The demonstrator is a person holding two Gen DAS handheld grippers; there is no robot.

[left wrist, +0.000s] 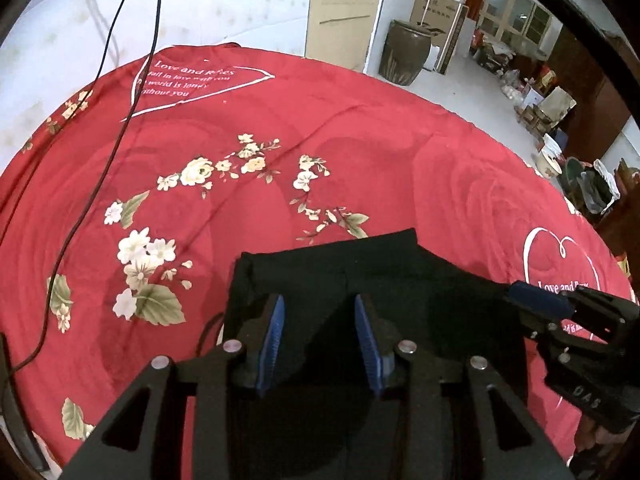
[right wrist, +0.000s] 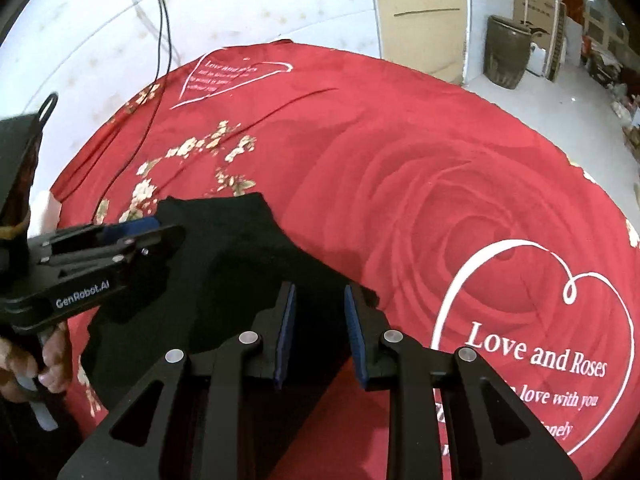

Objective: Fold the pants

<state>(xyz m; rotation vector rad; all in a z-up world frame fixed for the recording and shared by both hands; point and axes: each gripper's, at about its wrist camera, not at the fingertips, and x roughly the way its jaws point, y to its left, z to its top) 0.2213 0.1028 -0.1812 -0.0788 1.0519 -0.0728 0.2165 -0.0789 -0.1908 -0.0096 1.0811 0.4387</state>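
The black pants (left wrist: 340,256) lie folded into a compact dark shape on a red flowered bedspread (left wrist: 360,152). My left gripper (left wrist: 319,300) hangs over their near part, blue pads apart, with only flat cloth showing in the gap. At the right edge, my right gripper (left wrist: 532,300) reaches in over the pants' right side. In the right wrist view the pants (right wrist: 224,232) spread to the left, and my right gripper (right wrist: 319,287) sits above their right edge, pads apart, dark cloth and red spread visible between them. The left gripper (right wrist: 160,232) comes in from the left, held by a hand (right wrist: 48,364).
A black cable (left wrist: 108,148) hangs down and trails across the left of the bedspread. Beyond the bed's far edge stand a brown jar (left wrist: 404,54), cardboard boxes (left wrist: 440,12) and floor clutter (left wrist: 552,112). A white heart with lettering (right wrist: 532,352) is printed at the right.
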